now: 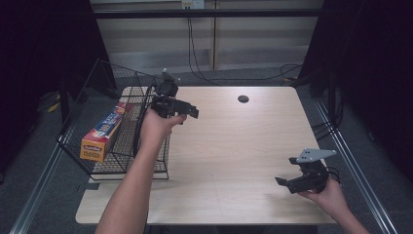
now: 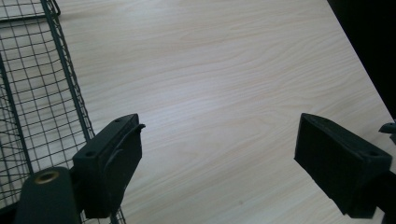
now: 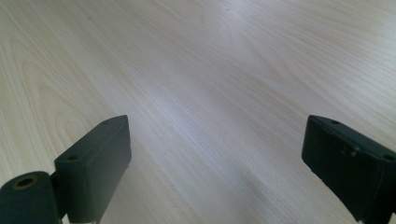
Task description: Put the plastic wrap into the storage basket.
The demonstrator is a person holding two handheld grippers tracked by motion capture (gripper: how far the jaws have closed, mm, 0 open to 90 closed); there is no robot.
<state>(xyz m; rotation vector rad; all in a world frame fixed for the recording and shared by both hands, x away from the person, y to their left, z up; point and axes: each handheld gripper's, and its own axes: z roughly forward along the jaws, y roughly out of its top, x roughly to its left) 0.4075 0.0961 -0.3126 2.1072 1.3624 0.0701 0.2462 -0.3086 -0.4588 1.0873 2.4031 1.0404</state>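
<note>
1. Nearest to the high camera was the person's left forearm [image 1: 129,190], which reached up along the right side of the wire basket [image 1: 78,117].
2. At the end of that forearm the left gripper [image 1: 187,111] hung just beside the basket's right wall, over bare table [image 1: 234,146]. In the left gripper view its jaws stood wide apart, with only wood between them and the basket mesh [image 2: 37,93] at the left edge.
3. Inside the basket, against its left wall, lay a long foil box [image 1: 103,131] with an orange end. It rested flat and nothing touched it.
4. Well to the right of the basket, near the table's front right corner, the right gripper [image 1: 287,183] was low over the wood. The right gripper view showed its jaws also spread wide, with nothing between them.
5. Beyond the basket, toward the far edge, a small dark round hole [image 1: 243,99] sat in the table top.
6. My judgement of the step: the box was already placed in the basket, and the left hand was empty beside it, so the placing looked finished.
7. If more work followed, the next move would call for lifting the left gripper clear of the basket rim without catching the wire, because a snag could tip the light basket.
</note>
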